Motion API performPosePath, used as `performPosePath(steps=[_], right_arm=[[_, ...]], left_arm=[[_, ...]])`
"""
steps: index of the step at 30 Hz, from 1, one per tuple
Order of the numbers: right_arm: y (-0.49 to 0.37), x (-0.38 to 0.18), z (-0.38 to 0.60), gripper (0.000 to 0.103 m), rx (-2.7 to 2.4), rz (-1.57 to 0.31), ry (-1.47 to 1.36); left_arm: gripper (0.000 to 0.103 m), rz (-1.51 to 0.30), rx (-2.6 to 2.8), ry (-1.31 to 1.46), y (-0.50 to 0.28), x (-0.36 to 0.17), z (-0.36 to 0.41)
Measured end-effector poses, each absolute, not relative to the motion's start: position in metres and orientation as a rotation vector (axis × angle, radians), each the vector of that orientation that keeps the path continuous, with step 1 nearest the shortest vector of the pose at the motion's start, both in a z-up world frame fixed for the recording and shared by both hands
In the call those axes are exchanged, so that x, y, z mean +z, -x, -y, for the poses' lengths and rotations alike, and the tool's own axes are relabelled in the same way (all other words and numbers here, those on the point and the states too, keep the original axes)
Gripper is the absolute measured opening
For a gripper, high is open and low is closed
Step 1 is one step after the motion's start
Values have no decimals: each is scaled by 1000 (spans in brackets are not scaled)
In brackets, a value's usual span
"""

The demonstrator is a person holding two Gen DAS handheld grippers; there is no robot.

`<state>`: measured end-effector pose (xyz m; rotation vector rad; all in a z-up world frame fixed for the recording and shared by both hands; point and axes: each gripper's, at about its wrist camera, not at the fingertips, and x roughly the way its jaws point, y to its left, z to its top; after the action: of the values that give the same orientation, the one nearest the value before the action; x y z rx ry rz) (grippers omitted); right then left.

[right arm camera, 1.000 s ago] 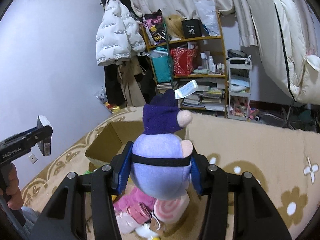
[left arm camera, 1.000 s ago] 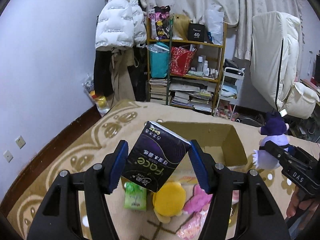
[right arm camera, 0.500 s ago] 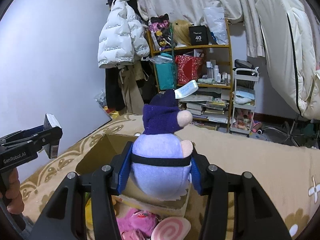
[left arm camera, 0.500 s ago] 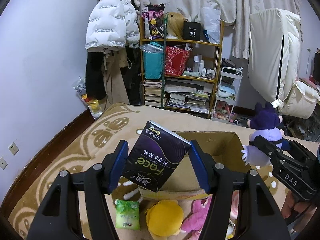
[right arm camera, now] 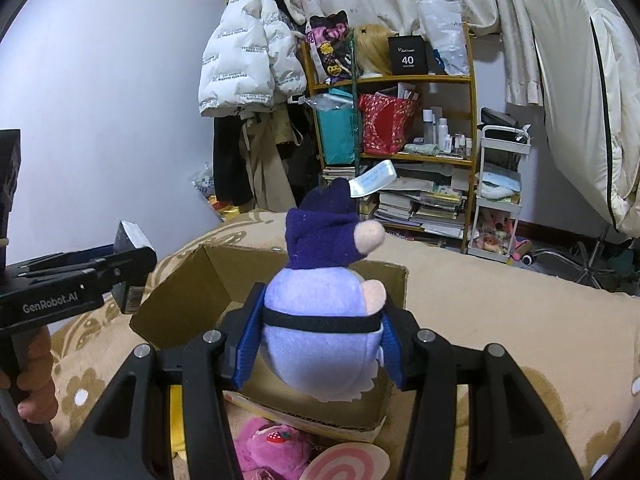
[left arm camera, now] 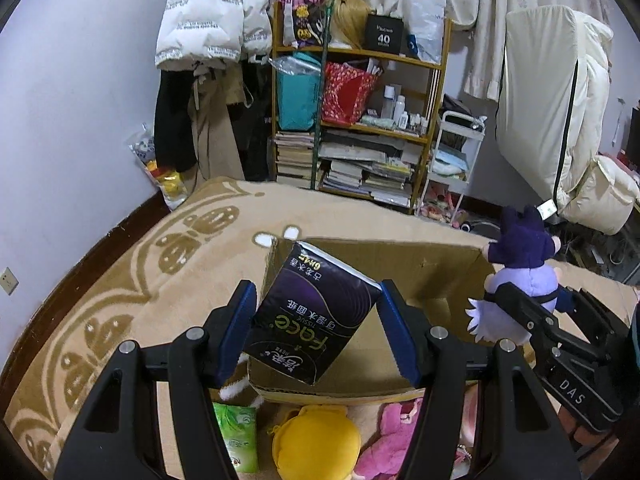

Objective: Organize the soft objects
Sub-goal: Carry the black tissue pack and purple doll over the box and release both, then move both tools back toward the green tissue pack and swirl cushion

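I have two soft things up in the air over the open box [left arm camera: 400, 248], which sits on the tan blanket [left arm camera: 120, 280]. My job now, I think, is to drop both inside.

What could go wrong? The tissue pack [left arm camera: 316, 316] sits tilted, held by its corners, so it could slip out or twist and land outside the box. The purple toy [right arm camera: 324, 320] is round and squishy, so it could bounce off the near wall. My two grippers are close together, so they could bump if I push both in at once.

The left gripper [left arm camera: 318, 334] is partly open, and its blue pads press on the two sides of the pack. It hangs over the near left corner of the box.

The right gripper [right arm camera: 320, 344] is also partly open, squeezing the toy's belly from both sides. The toy hangs upright above the near wall.

More toys wait on the blanket in front: a yellow toy [left arm camera: 316, 444], a pink toy [right arm camera: 272, 448] and a green pack [left arm camera: 236, 436].
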<state>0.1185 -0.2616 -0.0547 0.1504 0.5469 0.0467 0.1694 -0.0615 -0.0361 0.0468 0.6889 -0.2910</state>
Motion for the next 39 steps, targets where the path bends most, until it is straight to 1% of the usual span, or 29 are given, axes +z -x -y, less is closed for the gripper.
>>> performPosePath(steps=[12,19,24,25,26,28,30,31,32,33,34,37,38,39], right_arm=[[-121,-72,262,56,61,-590,-167],[-120,-73,259,59,82,-596,-165],[-119,-75,255,60,90,-604,-162],[-118,-75,255,62,89,-603,-160],[-117,-74,254,67,91,-601,-160],[-115,-72,253,73,89,-591,-161],[-112,-70,254,75,86,-588,-167],[-110,-68,254,77,84,-588,-169],[-108,-66,254,83,79,-585,-172],[-105,-65,254,86,76,-580,-178],[-103,-63,255,89,73,-576,-182],[-96,-59,256,91,64,-577,-193],[-94,-58,256,92,64,-579,-196],[-90,-56,256,94,62,-579,-198]], left_arm=[[61,-746,-308,-91,-173,-58,72],[62,-760,-305,-105,-170,-61,71],[64,-785,-278,-110,-171,-60,67],[64,-788,-272,-115,-170,-60,66],[66,-791,-267,-122,-170,-59,65],[68,-797,-258,-136,-168,-57,64],[70,-802,-258,-144,-166,-54,62],[72,-807,-260,-147,-164,-53,61],[77,-810,-262,-146,-162,-51,60],[80,-807,-259,-143,-160,-50,58],[81,-800,-249,-138,-157,-48,55],[88,-804,-233,-124,-151,-43,48],[91,-813,-230,-120,-149,-42,45],[92,-815,-222,-120,-148,-41,42]])
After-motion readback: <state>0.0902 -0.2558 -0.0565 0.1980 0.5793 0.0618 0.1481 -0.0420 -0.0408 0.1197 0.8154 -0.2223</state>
